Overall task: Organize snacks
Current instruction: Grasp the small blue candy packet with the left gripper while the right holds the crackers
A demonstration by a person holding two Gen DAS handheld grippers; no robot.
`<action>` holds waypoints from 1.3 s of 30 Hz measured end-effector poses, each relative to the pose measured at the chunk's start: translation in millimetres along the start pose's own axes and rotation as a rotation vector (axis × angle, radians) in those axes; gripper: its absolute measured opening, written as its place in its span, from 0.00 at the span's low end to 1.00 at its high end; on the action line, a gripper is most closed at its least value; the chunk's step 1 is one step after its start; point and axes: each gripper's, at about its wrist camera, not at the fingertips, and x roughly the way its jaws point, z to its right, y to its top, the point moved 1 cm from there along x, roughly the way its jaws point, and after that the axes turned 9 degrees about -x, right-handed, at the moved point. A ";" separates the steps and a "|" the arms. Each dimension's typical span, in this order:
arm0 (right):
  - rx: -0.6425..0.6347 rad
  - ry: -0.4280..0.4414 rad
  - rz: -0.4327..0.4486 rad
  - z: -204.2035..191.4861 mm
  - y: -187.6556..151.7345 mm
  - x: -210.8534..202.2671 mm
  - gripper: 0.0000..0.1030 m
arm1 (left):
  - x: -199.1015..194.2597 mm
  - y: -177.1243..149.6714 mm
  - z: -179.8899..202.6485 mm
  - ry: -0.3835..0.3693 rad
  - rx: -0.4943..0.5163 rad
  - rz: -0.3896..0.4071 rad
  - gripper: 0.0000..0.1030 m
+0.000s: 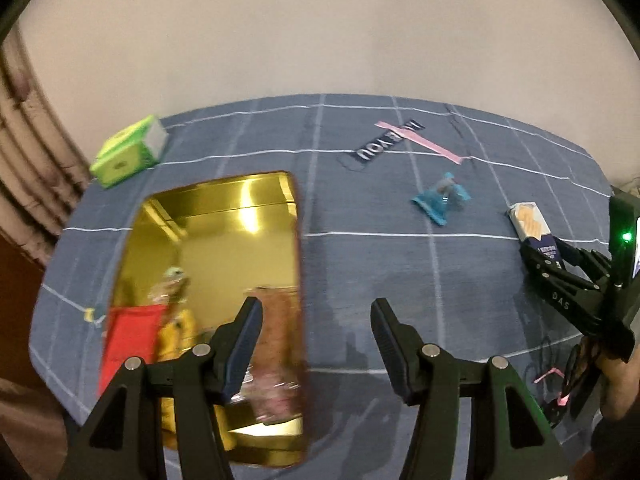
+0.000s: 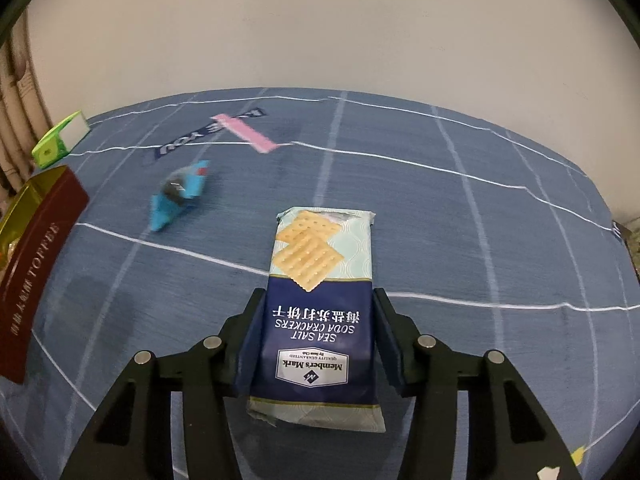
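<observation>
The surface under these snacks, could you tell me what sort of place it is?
Probably a home: a table under a blue checked cloth against a plain wall, with a toffee tin and a cracker pack on it.

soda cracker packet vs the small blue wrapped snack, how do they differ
The navy and pale soda cracker packet is long, flat and rectangular; the small blue wrapped snack is much smaller and crumpled. The cracker packet sits between the right gripper's pads; the blue snack lies free. Both are outside the gold tin.
</observation>
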 end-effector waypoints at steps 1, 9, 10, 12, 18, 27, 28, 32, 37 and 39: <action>-0.003 -0.005 0.000 7.3 -2.0 -0.2 0.46 | 3.4 1.5 5.4 -0.005 0.005 -0.003 0.56; 0.007 -0.029 0.005 45.6 -11.4 0.1 0.46 | 18.5 11.1 39.7 -0.045 0.057 -0.013 0.56; 0.011 -0.029 0.004 49.6 -13.3 -0.4 0.46 | 20.8 12.8 42.4 -0.055 0.060 -0.020 0.56; 0.019 -0.029 0.003 56.9 -15.4 -0.1 0.46 | 26.1 16.8 48.4 -0.071 0.071 -0.032 0.56; 0.049 -0.027 0.003 72.9 -18.9 0.2 0.46 | 38.7 28.7 64.3 -0.087 0.145 -0.038 0.56; 0.046 -0.029 0.003 73.2 -18.9 0.4 0.46 | 70.9 45.2 84.2 -0.153 0.191 -0.077 0.56; 0.046 -0.030 0.003 72.4 -18.6 0.7 0.46 | 73.8 46.7 85.8 -0.158 0.190 -0.082 0.56; 0.046 -0.030 0.002 72.6 -18.7 0.6 0.46 | 87.8 54.7 92.0 -0.187 0.175 -0.111 0.56; 0.046 -0.030 0.002 72.8 -18.4 0.4 0.46 | 105.6 61.5 96.8 -0.197 0.144 -0.144 0.56; 0.046 -0.030 0.002 72.8 -18.3 0.3 0.46 | 110.2 64.8 99.3 -0.205 0.135 -0.151 0.56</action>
